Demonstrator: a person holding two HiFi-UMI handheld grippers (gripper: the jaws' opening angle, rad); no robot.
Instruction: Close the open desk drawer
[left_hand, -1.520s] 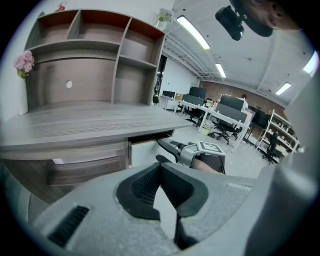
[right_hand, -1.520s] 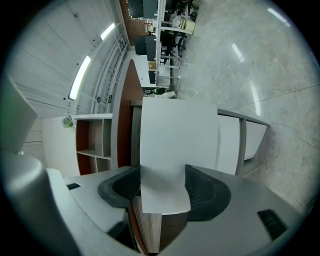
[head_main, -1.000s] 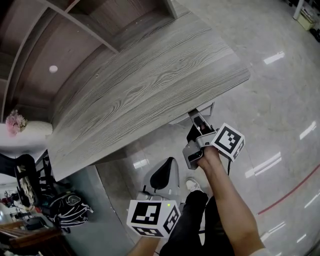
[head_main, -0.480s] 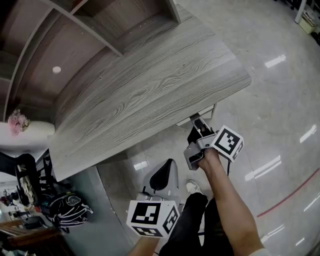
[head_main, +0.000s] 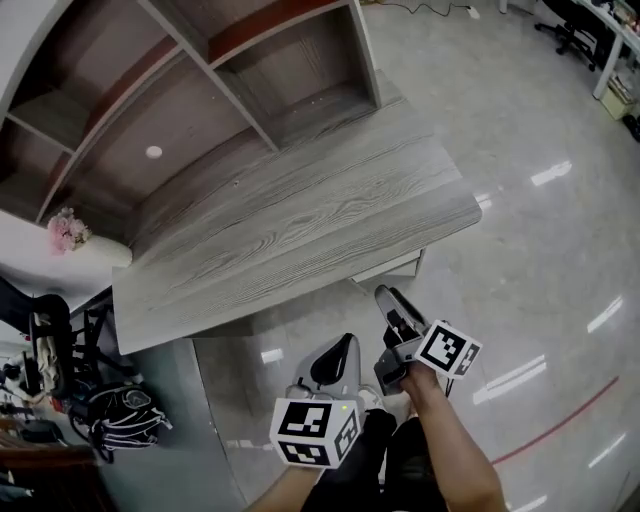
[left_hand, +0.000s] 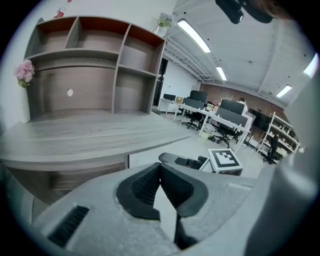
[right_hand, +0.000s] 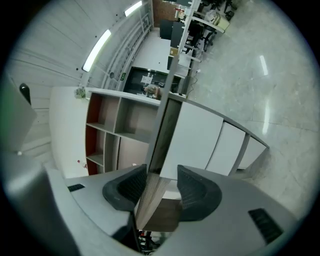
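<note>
1. Desk drawer (head_main: 388, 268): it sits under the desk (head_main: 300, 230), at the corner nearest the person, and its white front looks nearly flush.
2. Right gripper (right_hand: 162, 175): it is near the drawer but not touching, its jaws apart, empty and just narrowed; any remaining gap needs a square push mid-front.
3. Left gripper (left_hand: 160, 172): tips together and empty; best kept clear.

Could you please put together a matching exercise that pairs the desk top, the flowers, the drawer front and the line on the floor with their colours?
Things:
1. desk top
2. flowers
3. drawer front
4. floor line

Colours:
A. red
B. white
C. grey wood grain
D. pink

Pairs: 1-C, 2-D, 3-B, 4-A.
</note>
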